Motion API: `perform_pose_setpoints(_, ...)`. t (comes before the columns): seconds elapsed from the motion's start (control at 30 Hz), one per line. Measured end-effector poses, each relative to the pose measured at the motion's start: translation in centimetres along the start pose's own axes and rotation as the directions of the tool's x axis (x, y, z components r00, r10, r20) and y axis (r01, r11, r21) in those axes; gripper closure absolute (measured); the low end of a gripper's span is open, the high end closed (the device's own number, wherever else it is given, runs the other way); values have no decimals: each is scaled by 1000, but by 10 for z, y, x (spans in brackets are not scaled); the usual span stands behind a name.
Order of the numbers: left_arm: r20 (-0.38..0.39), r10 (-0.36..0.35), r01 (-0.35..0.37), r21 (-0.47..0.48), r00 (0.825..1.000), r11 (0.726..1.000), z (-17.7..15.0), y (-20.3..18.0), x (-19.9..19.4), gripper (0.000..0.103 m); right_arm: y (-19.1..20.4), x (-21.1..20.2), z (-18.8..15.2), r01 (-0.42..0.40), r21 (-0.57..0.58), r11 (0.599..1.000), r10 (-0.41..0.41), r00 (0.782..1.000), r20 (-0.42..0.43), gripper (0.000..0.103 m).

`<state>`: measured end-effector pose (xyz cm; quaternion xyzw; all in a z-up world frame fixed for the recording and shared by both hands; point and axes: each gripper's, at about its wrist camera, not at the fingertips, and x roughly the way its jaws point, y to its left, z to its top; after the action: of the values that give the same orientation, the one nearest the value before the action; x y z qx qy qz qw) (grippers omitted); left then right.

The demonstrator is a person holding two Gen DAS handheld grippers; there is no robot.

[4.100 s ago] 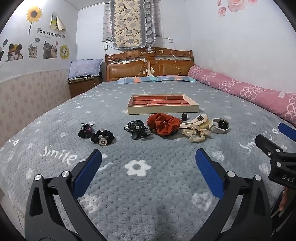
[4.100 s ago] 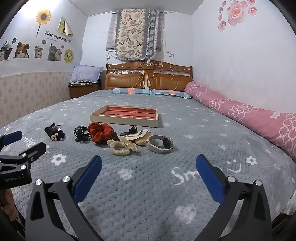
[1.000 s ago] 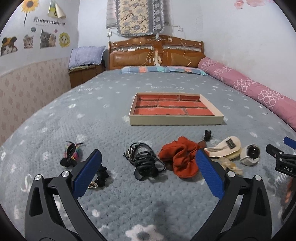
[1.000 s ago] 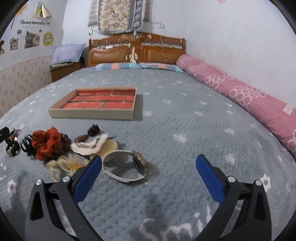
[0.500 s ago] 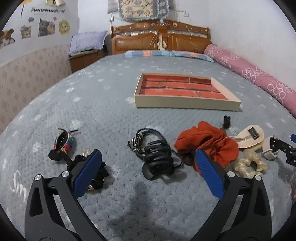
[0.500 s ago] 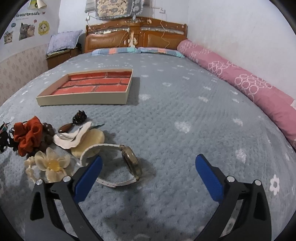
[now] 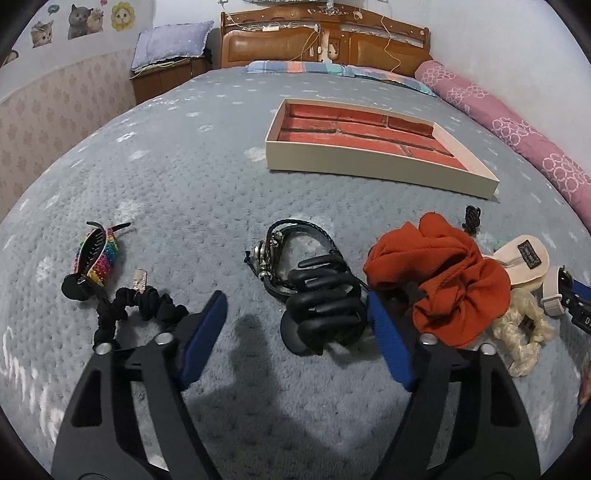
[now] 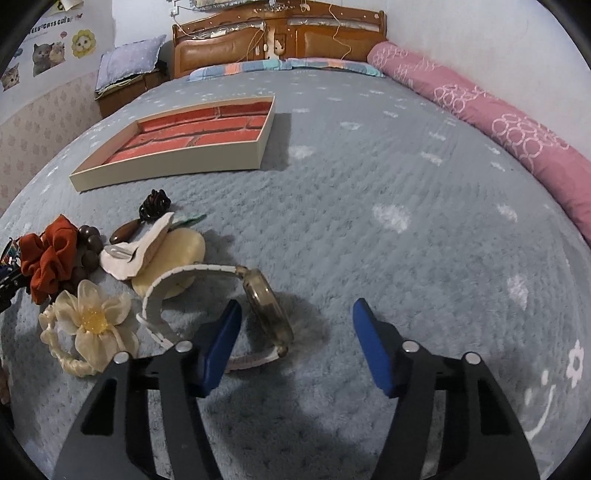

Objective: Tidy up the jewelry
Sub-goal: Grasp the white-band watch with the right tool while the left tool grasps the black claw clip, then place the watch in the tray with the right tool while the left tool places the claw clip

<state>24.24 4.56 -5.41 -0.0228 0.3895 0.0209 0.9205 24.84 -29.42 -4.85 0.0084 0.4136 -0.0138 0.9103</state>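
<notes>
While both tongs close on nothing yet — jewelry loose on the bedspread [image 7: 184,177], tray [image 7: 369,166] beyond, empty.
Left gripper [image 7: 295,332] around black claw clip [image 7: 321,314]; right gripper [image 8: 295,343] beside white watch [image 8: 258,295] — tangled neighbours may lift too.

A grey blanket [image 7: 184,166] with white flowers covers the bed, a carved wooden headboard [image 7: 325,37] behind. Cat stickers [image 7: 83,16] dot the white wall above pink patterned wainscot [image 7: 55,96].
</notes>
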Motion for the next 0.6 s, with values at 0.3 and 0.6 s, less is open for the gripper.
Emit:
perform_pose_setpoints(0.3,-12,-25,25,1,1000,1000,2,-2,4,54,6,9,5,-6,-15,1000,5,1000,-19,55)
perform_pose_setpoints(0.6,9,-48,48,13,999,999,2,-4,0,68,10,11,11,-56,-35,998,55,998,-20,81)
